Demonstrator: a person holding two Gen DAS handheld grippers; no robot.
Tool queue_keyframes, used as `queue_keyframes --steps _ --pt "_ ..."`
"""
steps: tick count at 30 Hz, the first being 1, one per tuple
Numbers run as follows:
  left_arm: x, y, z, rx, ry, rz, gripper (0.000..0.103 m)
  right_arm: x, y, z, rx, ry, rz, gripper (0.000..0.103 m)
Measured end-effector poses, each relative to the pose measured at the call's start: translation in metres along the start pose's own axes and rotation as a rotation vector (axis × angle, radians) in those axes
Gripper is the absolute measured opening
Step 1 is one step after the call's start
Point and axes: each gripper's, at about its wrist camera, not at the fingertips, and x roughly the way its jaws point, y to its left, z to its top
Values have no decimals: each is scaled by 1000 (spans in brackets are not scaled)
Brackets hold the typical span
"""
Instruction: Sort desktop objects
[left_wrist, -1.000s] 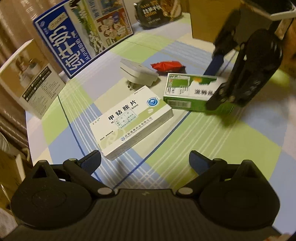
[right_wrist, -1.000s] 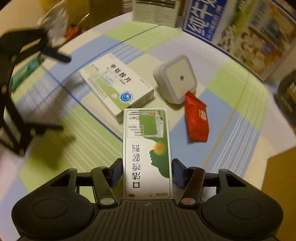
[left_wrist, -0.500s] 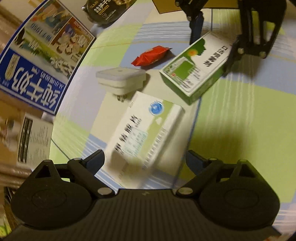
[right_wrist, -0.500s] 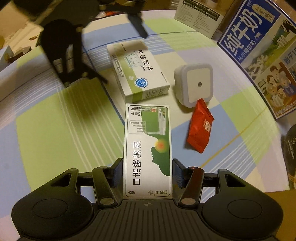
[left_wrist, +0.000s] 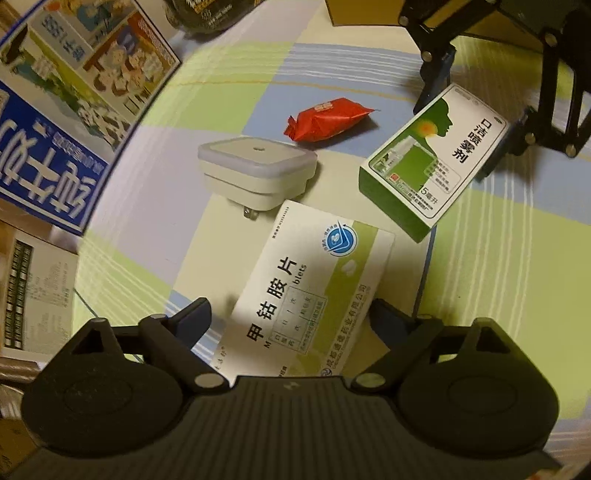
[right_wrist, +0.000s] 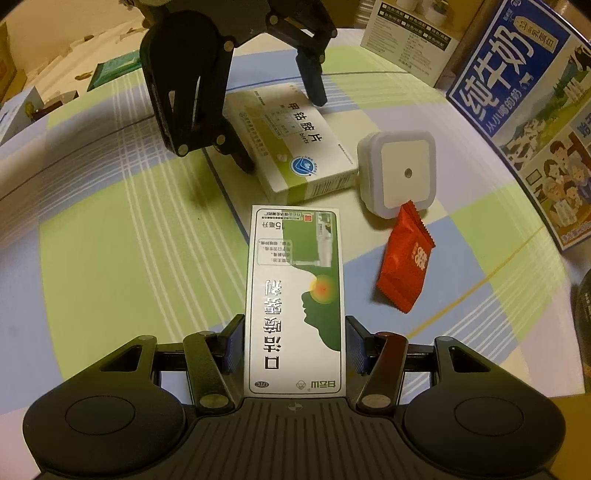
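Left gripper (left_wrist: 290, 317) sits wide, straddling the white tablet box (left_wrist: 310, 291) flat on the checked counter (left_wrist: 498, 280) (pads not touching it). Right of that box: night-light plug (right_wrist: 400, 171), red snack packet (right_wrist: 406, 264). Right gripper (right_wrist: 295, 349) clamps the green spray box (right_wrist: 295, 295).

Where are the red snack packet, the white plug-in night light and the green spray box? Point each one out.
red snack packet (left_wrist: 327, 118), left wrist view, middle of the wrapper.
white plug-in night light (right_wrist: 405, 172), right wrist view, square front face.
green spray box (right_wrist: 295, 295), right wrist view, printed top face.
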Motion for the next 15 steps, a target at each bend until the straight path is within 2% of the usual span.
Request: queue_keyframes --steps 1,7,10,15 --pt "0 2 1 -15 9 -21 83 0 0 0 5 -2 1 53" --pt "-6 -2 4 -72 51 -62 74 -5 -2 -7 122 28 14 53" --pt "-14 -15 4 -128 54 -74 69 -12 0 -18 250 42 19 52" --pt "-33 -58 -3 -295 58 -79 66 -30 14 -50 500 55 36 52"
